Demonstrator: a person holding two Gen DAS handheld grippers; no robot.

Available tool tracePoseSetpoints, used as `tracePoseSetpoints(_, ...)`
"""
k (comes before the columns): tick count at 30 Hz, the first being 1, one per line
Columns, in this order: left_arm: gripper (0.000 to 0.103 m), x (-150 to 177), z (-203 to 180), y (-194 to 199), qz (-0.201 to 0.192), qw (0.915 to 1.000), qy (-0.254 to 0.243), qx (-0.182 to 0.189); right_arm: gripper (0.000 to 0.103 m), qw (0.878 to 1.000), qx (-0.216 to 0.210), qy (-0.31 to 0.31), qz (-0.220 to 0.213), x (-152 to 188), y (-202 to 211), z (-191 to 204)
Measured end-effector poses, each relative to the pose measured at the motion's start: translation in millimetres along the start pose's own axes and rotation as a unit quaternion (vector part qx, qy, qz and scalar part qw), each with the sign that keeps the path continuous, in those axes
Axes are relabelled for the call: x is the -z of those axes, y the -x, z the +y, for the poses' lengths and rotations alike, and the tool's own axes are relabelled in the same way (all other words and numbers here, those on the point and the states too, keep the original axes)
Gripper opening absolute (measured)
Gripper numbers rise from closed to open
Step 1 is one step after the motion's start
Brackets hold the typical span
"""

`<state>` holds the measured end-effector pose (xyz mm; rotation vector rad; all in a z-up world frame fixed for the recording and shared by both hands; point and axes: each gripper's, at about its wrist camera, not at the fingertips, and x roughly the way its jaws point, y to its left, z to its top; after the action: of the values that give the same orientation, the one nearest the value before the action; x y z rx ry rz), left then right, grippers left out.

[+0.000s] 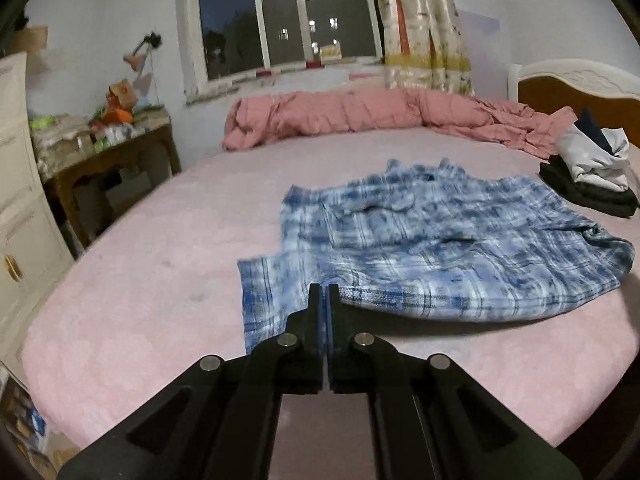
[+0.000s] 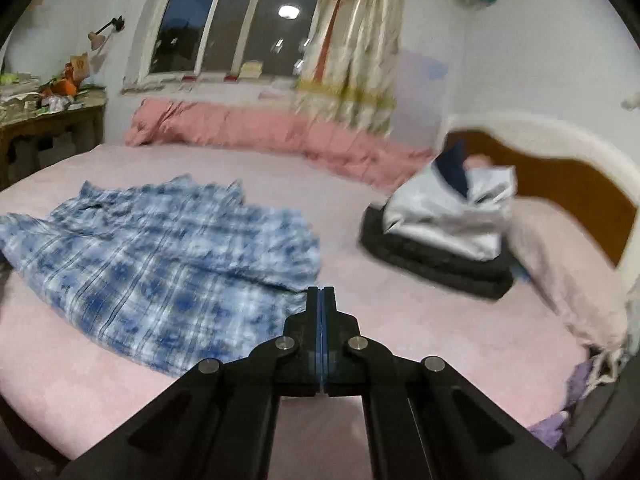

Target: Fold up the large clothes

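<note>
Here both my claws tilt downward over the bed. My left claw pinches the plaid shirt hem at centre frame; my right claw pinches its other edge. Only the right view shows the pillow.

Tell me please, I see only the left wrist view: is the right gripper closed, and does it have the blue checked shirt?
Observer: The right gripper is shut. The edge of the plaid shirt runs up to its tips, so it looks pinched there.
Operator: What lies to the right of the clothes pile? My view ends there.
Observer: A pale pink pillow lies against the headboard, just beyond the clothes pile.
Operator: Is anything at the near edge of the bed on that side?
Observer: Some purple cloth hangs at the near right corner of the bed.
</note>
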<state>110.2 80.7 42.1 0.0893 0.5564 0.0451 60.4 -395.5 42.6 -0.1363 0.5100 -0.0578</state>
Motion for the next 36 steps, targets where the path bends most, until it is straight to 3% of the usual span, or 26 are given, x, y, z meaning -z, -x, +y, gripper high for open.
tracePoseSetpoints(2, 0.009, 12, -3, -5, 0.011, 0.9998, -0.003, 0.017, 0.001, 0.998, -0.056, -0.021, 0.021, 9, -2, -1)
tracePoseSetpoints(3, 0.019, 19, -7, -3, 0.012, 0.9997, 0.002, 0.019, 0.004, 0.996, -0.072, -0.036, 0.029, 16, -4, 0)
tracePoseSetpoints(4, 0.048, 26, -9, -3, 0.016, 0.9995, 0.012, 0.025, 0.017, 0.993, -0.091, -0.056, 0.039, 26, -7, 1)
tracePoseSetpoints(5, 0.067, 32, -10, -2, 0.019, 0.9989, 0.028, 0.034, 0.041, 0.990, -0.108, -0.069, 0.053, 33, -13, 1)
tracePoseSetpoints(7, 0.068, 44, -11, 3, 0.028, 0.9955, 0.073, 0.054, 0.060, 0.983, -0.133, -0.105, 0.075, 50, -22, 3)
tracePoseSetpoints(9, 0.069, 53, -8, 0, 0.053, 0.9871, 0.121, 0.090, 0.060, 0.966, -0.176, -0.154, 0.107, 64, -32, 4)
tracePoseSetpoints(10, 0.073, 58, -6, -4, 0.066, 0.9811, 0.148, 0.106, 0.060, 0.952, -0.208, -0.185, 0.127, 72, -39, 5)
tracePoseSetpoints(12, 0.073, 65, 0, -18, 0.092, 0.9631, 0.204, 0.149, 0.060, 0.935, -0.236, -0.227, 0.138, 81, -46, 5)
tracePoseSetpoints(13, 0.073, 68, 5, -27, 0.107, 0.9529, 0.232, 0.164, 0.060, 0.934, -0.237, -0.232, 0.134, 82, -47, 6)
tracePoseSetpoints(15, 0.073, 66, 15, -35, 0.101, 0.9404, 0.271, 0.179, 0.060, 0.930, -0.245, -0.236, 0.138, 79, -54, 8)
tracePoseSetpoints(18, 0.073, 53, 30, -47, 0.108, 0.9308, 0.295, 0.187, 0.057, 0.919, -0.247, -0.270, 0.147, 70, -76, 3)
tracePoseSetpoints(20, 0.073, 48, 39, -50, 0.105, 0.9212, 0.314, 0.204, 0.039, 0.920, -0.218, -0.289, 0.149, 65, -86, -4)
tracePoseSetpoints(22, 0.074, 39, 38, -63, 0.112, 0.9021, 0.319, 0.268, 0.032, 0.925, -0.199, -0.290, 0.145, 61, -95, -4)
tracePoseSetpoints(23, 0.066, 34, 35, -72, 0.122, 0.9007, 0.311, 0.277, 0.020, 0.930, -0.186, -0.284, 0.139, 59, -97, -4)
tracePoseSetpoints(24, 0.052, 30, 36, -75, 0.131, 0.9073, 0.308, 0.254, 0.013, 0.935, -0.171, -0.279, 0.134, 57, -97, -4)
tracePoseSetpoints(25, 0.009, 24, 34, -77, 0.133, 0.9165, 0.299, 0.230, 0.010, 0.939, -0.166, -0.274, 0.128, 55, -96, -4)
tracePoseSetpoints(26, 0.004, 15, 31, -76, 0.128, 0.9243, 0.280, 0.225, 0.006, 0.943, -0.163, -0.264, 0.119, 52, -93, -1)
tracePoseSetpoints(31, 0.004, -37, 20, -52, 0.063, 0.9636, 0.186, 0.181, 0.005, 0.965, -0.134, -0.218, 0.061, 15, -69, -2)
tracePoseSetpoints(33, 0.004, -59, 16, -54, 0.047, 0.9705, 0.171, 0.163, 0.005, 0.965, -0.132, -0.224, 0.031, -8, -64, -8)
tracePoseSetpoints(36, 0.004, -89, 15, -66, 0.035, 0.9731, 0.174, 0.147, 0.005, 0.970, -0.111, -0.215, -0.004, -46, -69, -8)
